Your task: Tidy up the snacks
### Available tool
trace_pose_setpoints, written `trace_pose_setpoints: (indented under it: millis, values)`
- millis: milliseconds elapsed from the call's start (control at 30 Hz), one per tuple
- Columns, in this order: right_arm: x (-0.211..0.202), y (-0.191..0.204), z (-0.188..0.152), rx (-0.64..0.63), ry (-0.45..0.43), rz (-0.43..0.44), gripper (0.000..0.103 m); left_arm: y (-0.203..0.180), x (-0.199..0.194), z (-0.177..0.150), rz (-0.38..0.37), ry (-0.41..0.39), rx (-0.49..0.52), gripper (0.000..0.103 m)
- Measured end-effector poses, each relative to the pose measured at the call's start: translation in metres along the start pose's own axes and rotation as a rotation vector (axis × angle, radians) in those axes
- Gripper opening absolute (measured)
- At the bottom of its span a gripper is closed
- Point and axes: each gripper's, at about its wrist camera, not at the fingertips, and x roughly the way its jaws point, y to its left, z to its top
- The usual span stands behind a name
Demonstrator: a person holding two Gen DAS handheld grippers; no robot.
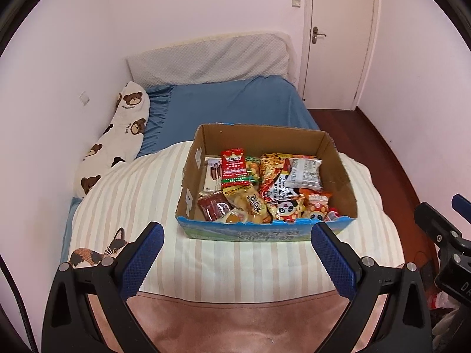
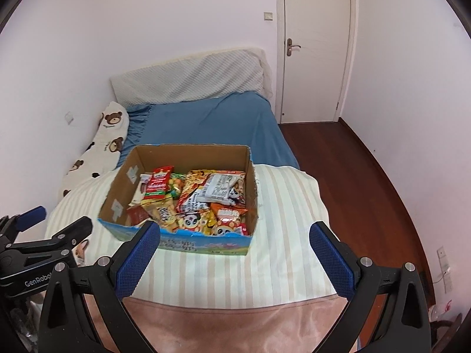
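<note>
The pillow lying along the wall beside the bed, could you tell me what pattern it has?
The pillow is white with brown teddy bears, clearest in the left wrist view.

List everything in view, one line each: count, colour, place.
cardboard box: one, brown with blue printed front, on the striped quilt
snack packets: many, mostly red, yellow and orange, loose inside the box
striped quilt: one, cream, on the bed's near half
sheet: one, blue, far half of the bed
bear pillow: one, white with brown bears, along the wall
door: one, white, closed, far corner
floor: dark red wood, beside the bed
left gripper: jaws open, empty
right gripper: jaws open, empty
</note>
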Motion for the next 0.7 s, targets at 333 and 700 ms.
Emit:
trace_pose_setpoints:
  millis: [333, 700]
  values:
    - [0.043, -0.004, 0.007, 0.015, 0.032, -0.050, 0.103, -0.003, 0.034, 0.008, 0.012, 0.037, -0.005, 0.102]
    - [0.062, -0.002, 0.003, 0.008, 0.066, -0.068, 0.103, -0.004, 0.050, 0.010, 0.011, 0.060, -0.009, 0.102]
